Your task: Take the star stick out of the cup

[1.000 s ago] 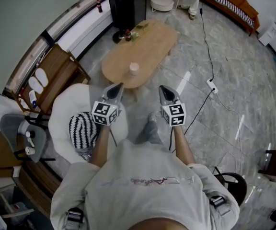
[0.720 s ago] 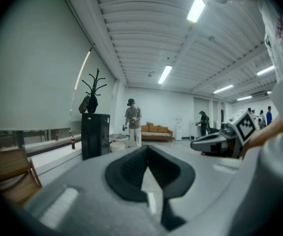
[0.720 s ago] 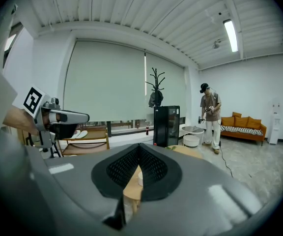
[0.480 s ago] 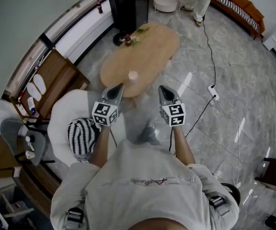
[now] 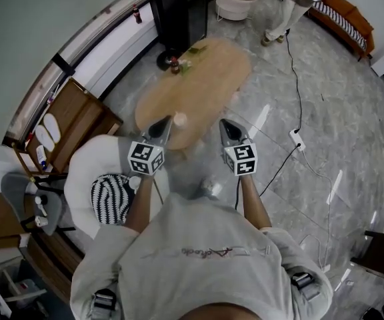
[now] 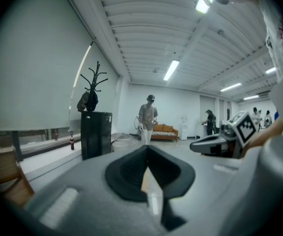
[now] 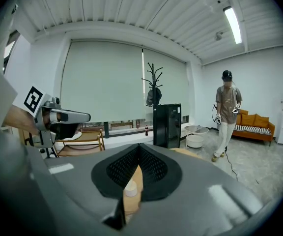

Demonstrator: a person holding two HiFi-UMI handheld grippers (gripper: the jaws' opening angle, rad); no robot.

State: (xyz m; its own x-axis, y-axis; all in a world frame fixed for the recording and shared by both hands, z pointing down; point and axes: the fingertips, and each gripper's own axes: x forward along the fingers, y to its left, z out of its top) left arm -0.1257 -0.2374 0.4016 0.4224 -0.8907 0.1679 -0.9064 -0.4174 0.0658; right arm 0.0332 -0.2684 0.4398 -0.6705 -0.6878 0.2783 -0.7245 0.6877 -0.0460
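A small pale cup (image 5: pixel 179 119) stands near the close end of an oval wooden table (image 5: pixel 199 79). I cannot make out a star stick in it. My left gripper (image 5: pixel 167 119) is held at chest height with its tip just left of the cup in the head view, jaws shut and empty. My right gripper (image 5: pixel 223 122) hangs level with it to the right, also shut on nothing. In the right gripper view the cup (image 7: pixel 130 191) shows low in the slit under the shut jaws (image 7: pixel 139 146). The left gripper (image 6: pixel 147 149) view shows only a strip of table.
A black cabinet (image 5: pixel 175 9) stands beyond the table, with bottles (image 5: pixel 174 64) at the table's far end. A white chair with a striped cushion (image 5: pixel 111 197) is at my left, a wooden shelf (image 5: pixel 72 122) behind it. A cable and power strip (image 5: pixel 296 139) lie on the floor right. Another person (image 5: pixel 289 2) stands far off.
The table and cup have drawn closer to both grippers as I walk forward. The grippers keep their pose and stay shut. The far person has shifted slightly.
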